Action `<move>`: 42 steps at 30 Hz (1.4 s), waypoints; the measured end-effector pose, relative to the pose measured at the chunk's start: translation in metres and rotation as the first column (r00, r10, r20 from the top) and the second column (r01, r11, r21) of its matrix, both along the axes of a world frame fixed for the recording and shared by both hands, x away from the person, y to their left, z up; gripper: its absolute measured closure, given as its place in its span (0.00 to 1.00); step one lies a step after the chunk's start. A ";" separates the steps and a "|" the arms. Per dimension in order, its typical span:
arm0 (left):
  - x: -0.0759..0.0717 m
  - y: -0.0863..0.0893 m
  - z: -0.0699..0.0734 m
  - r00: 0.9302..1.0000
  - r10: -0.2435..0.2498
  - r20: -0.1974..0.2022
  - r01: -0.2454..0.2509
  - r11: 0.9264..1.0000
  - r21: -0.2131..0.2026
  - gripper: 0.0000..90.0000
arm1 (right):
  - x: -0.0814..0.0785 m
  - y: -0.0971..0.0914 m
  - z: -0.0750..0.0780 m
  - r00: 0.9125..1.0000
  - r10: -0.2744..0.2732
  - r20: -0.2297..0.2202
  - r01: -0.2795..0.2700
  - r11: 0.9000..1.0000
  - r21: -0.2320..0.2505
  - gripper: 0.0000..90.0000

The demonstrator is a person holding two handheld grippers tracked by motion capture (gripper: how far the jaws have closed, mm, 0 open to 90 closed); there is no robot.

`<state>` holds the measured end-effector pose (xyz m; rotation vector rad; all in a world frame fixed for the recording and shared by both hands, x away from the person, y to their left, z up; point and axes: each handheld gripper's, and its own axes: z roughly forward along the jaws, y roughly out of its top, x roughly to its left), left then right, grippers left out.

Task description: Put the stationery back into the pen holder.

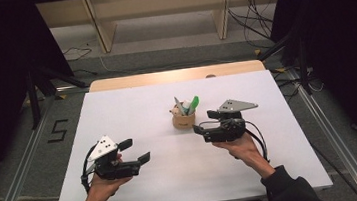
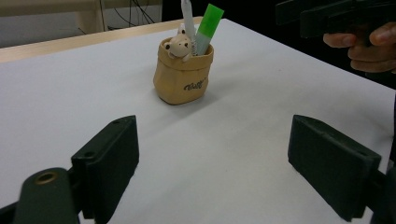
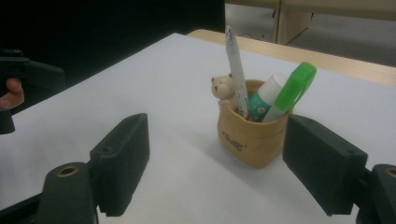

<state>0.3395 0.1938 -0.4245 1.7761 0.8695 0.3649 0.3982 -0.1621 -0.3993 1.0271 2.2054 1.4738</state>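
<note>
A tan bag-shaped pen holder (image 1: 183,119) with a small bear figure on its rim stands near the middle of the white table (image 1: 117,107). It holds a white pen (image 3: 237,70), a green marker (image 3: 290,91) and a glue stick (image 3: 262,101). My right gripper (image 1: 205,121) hovers just right of the holder, jaws wide apart and nothing between them; the holder (image 3: 251,135) sits just beyond its jaws. My left gripper (image 1: 135,151) stands open at the front left, aimed at the holder (image 2: 183,77) from farther off, with nothing in it.
A wooden strip (image 1: 176,75) runs along the table's far edge. Past it are wooden shelf legs (image 1: 101,30) and loose cables (image 1: 253,17) on the floor. Dark stands (image 1: 32,90) flank the table on both sides.
</note>
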 end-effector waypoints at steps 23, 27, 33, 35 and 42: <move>-0.002 0.002 0.001 1.000 -0.012 -0.001 0.012 1.000 -0.011 0.18 | -0.034 -0.025 -0.011 0.999 0.019 0.026 -0.020 0.999 0.049 0.25; -0.002 0.002 0.001 1.000 -0.013 -0.003 0.013 1.000 -0.011 0.18 | -0.041 -0.031 -0.014 0.999 0.016 0.037 -0.018 0.999 0.048 0.24; -0.002 0.002 0.001 1.000 -0.015 -0.004 0.015 1.000 -0.010 0.18 | -0.051 -0.042 -0.021 0.999 0.006 0.044 -0.008 0.999 0.049 0.24; -0.002 0.002 0.001 1.000 -0.017 -0.005 0.017 1.000 -0.011 0.18 | -0.054 -0.045 -0.022 0.999 -0.001 0.042 -0.001 0.999 0.048 0.24; -0.002 0.003 0.000 1.000 -0.020 -0.014 0.020 1.000 -0.021 0.18 | -0.060 -0.054 -0.029 0.999 -0.011 0.040 0.009 0.999 0.043 0.24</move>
